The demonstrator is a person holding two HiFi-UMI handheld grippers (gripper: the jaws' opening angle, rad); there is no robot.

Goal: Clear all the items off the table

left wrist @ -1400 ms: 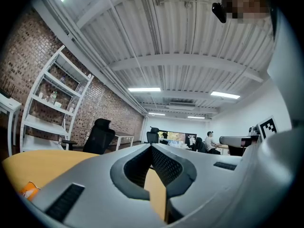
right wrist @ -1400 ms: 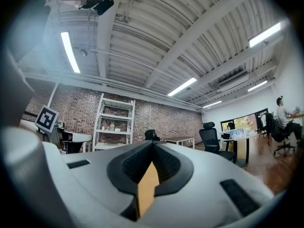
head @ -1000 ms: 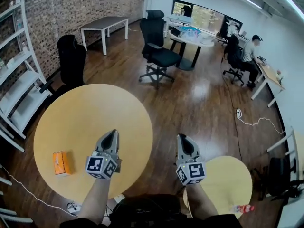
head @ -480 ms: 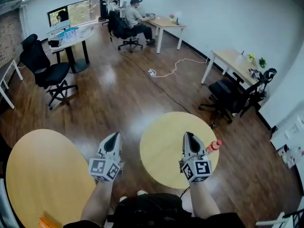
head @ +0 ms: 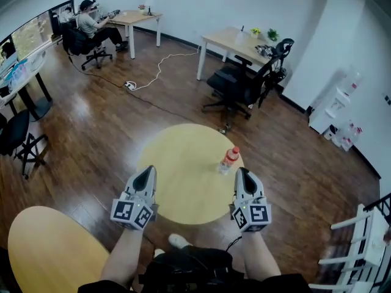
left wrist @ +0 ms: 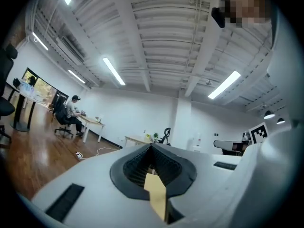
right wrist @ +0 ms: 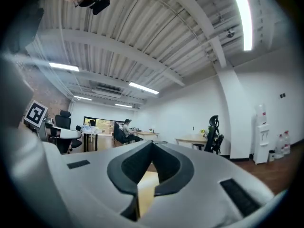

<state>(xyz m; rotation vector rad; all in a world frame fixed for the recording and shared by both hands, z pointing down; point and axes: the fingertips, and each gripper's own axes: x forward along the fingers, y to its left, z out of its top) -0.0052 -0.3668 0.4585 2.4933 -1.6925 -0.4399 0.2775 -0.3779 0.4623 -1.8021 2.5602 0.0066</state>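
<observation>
Swung round since a second ago: small round desk [head: 177, 188] now dead ahead, larger desk [head: 49, 249] gone to lower left. Left gripper [head: 146, 172] and right gripper [head: 242, 173]: jaws clenched, empty, over the near rim. Bottle [head: 229, 159] upright by the desk's right rim, just beyond the right gripper. Black chair [head: 241, 84] past the far edge; open wood floor [head: 91, 133] around; white rack [head: 360, 237] lower right.

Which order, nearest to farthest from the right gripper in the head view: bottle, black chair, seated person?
1. Bottle: on the round table, just ahead of the right gripper and slightly to its left.
2. Black chair: farther ahead, on the floor past the table.
3. Seated person: far corner of the room, upper left.
</observation>
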